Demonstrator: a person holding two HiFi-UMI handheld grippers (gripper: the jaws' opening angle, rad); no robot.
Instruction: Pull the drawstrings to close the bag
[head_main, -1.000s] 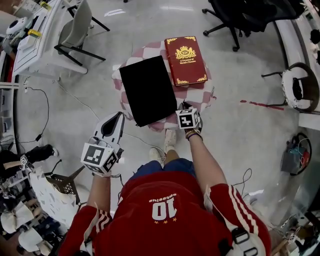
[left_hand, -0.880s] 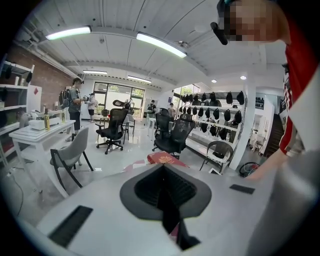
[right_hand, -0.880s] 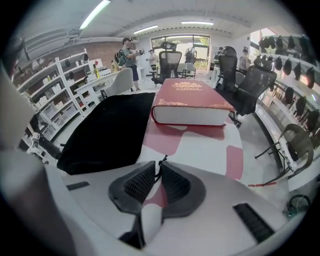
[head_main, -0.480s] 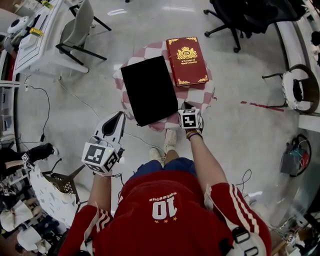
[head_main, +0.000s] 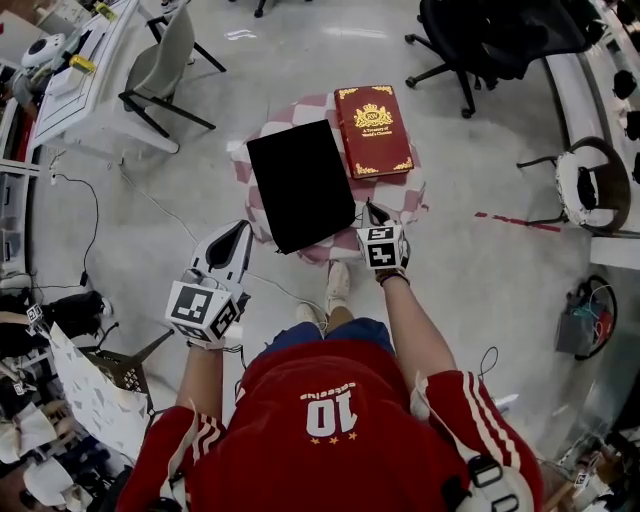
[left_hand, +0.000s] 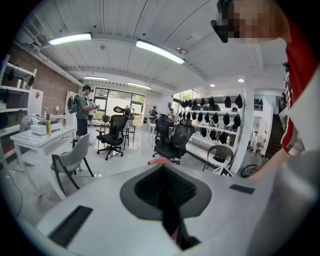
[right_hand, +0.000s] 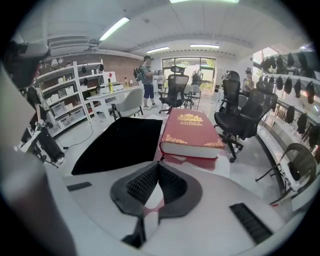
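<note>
Bag: black, flat, rectangular, lying on the near left part of a small table right in front of me, its near corner hanging over the table's edge. I can make out no drawstrings in any view. Checked cloth: red and white, covering the table. Book: red with gold ornament, closed, lying just right of the bag on the far side of the cloth. Floor: pale and glossy, with a short red strip to the right. Farther off: grey chair and white desk at upper left, black office chairs at upper right. Left gripper: held over the floor left of the table, well clear of the bag, jaws pressed together with nothing between them. Right gripper: at the table's near right edge, just beside the bag's near corner, jaws closed tip to tip. I see only cloth through the gap behind the tips and cannot tell whether a cord is pinched there.
</note>
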